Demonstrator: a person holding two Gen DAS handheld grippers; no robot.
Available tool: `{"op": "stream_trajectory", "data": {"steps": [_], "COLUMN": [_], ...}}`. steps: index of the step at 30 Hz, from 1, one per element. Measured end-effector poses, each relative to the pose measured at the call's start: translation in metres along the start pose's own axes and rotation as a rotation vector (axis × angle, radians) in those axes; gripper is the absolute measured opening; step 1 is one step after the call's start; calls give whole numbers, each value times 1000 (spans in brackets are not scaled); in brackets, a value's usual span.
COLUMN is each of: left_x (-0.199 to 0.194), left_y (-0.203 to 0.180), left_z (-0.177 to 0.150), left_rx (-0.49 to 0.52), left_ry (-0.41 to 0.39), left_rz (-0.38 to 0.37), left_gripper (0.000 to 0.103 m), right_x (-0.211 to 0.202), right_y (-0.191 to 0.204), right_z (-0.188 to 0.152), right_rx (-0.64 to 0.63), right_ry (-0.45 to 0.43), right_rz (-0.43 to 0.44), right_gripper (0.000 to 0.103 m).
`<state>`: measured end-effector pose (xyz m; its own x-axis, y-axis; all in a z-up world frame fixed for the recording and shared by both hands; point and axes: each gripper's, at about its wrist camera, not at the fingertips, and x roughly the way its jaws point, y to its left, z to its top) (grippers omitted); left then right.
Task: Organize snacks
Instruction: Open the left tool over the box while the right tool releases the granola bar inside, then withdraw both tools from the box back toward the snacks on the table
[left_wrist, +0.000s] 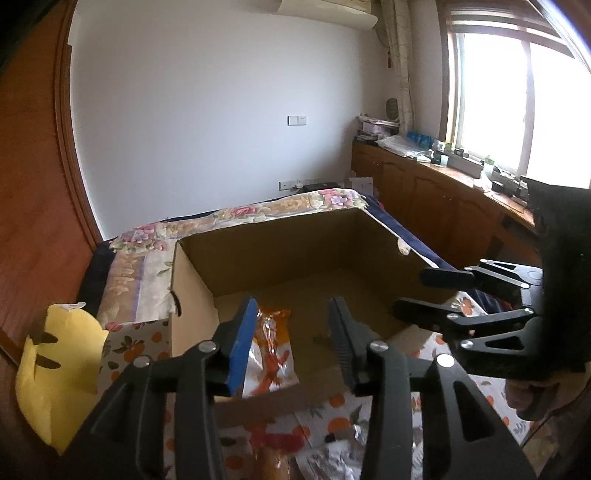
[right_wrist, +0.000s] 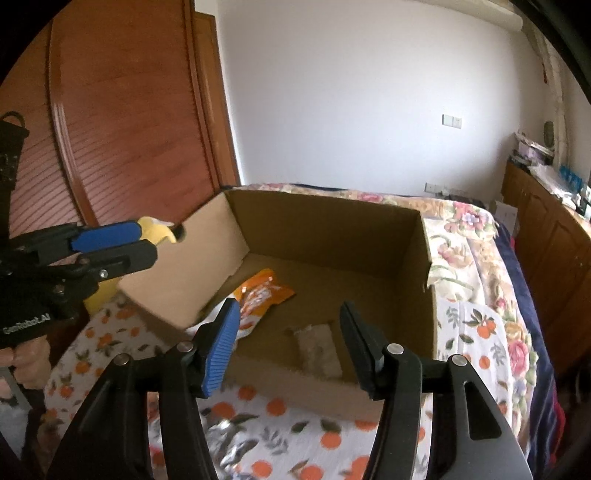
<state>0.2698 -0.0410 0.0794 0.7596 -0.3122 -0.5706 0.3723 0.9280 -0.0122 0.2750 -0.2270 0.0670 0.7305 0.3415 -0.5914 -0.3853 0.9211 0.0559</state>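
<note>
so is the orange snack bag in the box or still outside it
In. The orange snack bag lies flat on the floor of the cardboard box, near its left wall.

Bed (right_wrist: 480, 325) (orange-print sheet) carries cardboard box (right_wrist: 332, 221), yellow cushion (left_wrist: 55, 369).

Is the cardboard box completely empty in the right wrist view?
No: an orange snack packet lies on the floor of the cardboard box, with a pale wrapper near it.

Left gripper (left_wrist: 291, 321) hangs open over the box (left_wrist: 192, 295) (orange snack (left_wrist: 271, 354) inside), right gripper (left_wrist: 410, 293) alongside.
</note>
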Motion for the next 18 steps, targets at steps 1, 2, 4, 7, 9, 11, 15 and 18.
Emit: {"op": "stream_trajectory", "data": {"steps": [1, 2, 4, 7, 9, 11, 15, 18], "left_x": [-5, -10, -17, -29, -33, -36, -45, -55], "left_y": [-2, -3, -6, -11, -14, -19, -31, -38], "left_z": [-1, -3, -5, -13, -20, -27, -40, -49], "left_rx": [3, 5, 5, 6, 19, 35, 51, 60], "left_ry": [1, 3, 9, 23, 45, 75, 91, 86], "left_rz": [1, 1, 1, -4, -1, -10, -18, -33], "left_gripper": [44, 45, 46, 47, 48, 49, 50, 51], "right_x": [-5, -9, -17, -27, -34, -40, -46, -50], "right_y": [2, 5, 8, 12, 15, 18, 22, 24], "right_z": [-2, -5, -11, -24, -35, -44, -61, -72], "right_rx": [1, 0, -2, 4, 1, -1, 6, 10], "right_ry": [0, 0, 0, 8, 16, 23, 43, 56], "right_rz": [4, 4, 3, 11, 13, 14, 17, 15], "right_gripper": [58, 58, 58, 58, 58, 58, 58, 59]}}
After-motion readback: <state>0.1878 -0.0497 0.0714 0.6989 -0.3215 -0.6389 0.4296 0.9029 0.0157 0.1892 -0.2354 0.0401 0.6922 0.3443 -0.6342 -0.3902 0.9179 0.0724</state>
